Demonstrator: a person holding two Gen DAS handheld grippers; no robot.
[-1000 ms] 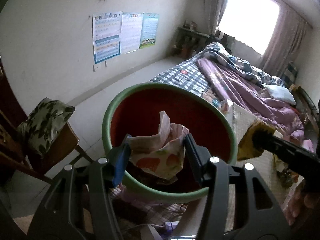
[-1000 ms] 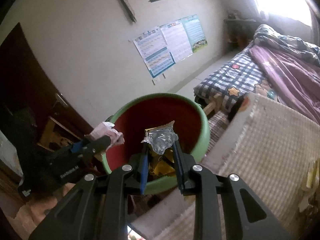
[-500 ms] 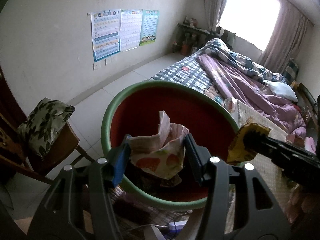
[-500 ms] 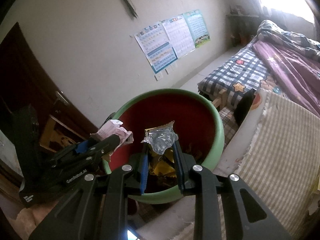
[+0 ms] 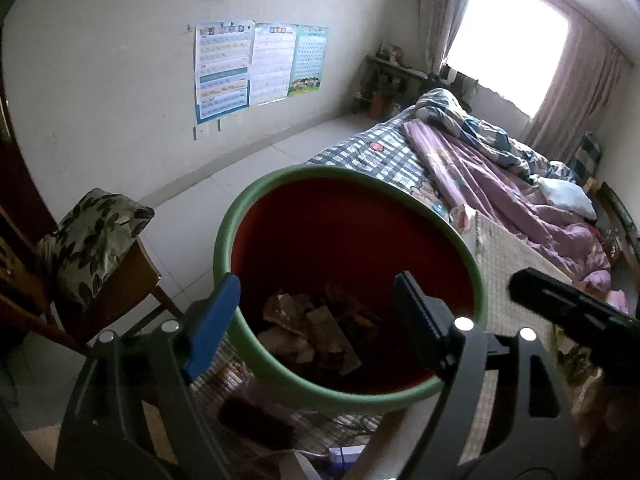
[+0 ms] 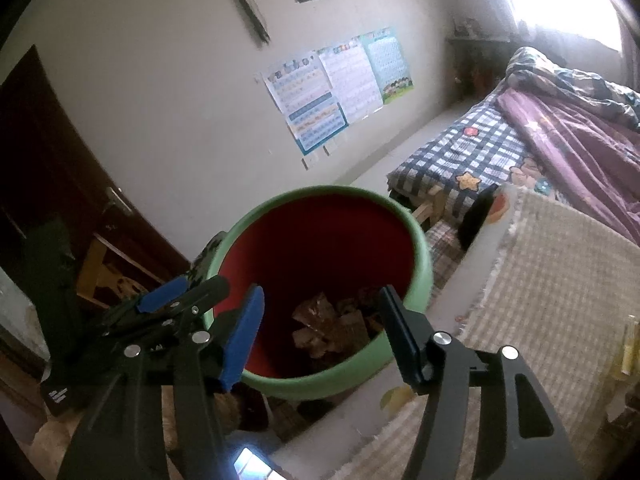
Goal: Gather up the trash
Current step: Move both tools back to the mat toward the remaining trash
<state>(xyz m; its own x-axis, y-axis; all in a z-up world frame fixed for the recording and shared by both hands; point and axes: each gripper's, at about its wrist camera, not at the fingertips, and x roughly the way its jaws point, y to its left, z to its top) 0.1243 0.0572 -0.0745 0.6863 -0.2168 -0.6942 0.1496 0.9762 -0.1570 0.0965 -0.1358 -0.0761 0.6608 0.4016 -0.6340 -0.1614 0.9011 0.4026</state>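
A green-rimmed bin with a red inside stands just under both grippers. Crumpled wrappers and paper scraps lie at its bottom. My left gripper hovers over the near rim; its jaws are opening and nothing is between them. One black finger of the right gripper reaches in from the right. In the right wrist view, my right gripper hangs over the same bin, jaws opening and empty, above the trash. The left gripper sits at the bin's left rim.
A bed with a purple quilt and checked sheet fills the right side. A woven mat lies beside the bin. A wooden chair with a leaf-print cushion stands left of it. A dark door is at far left.
Both grippers have opened. The pink patterned wrapper has left the left gripper and the silver and yellow wrapper has left the right one; neither is between the fingers now.
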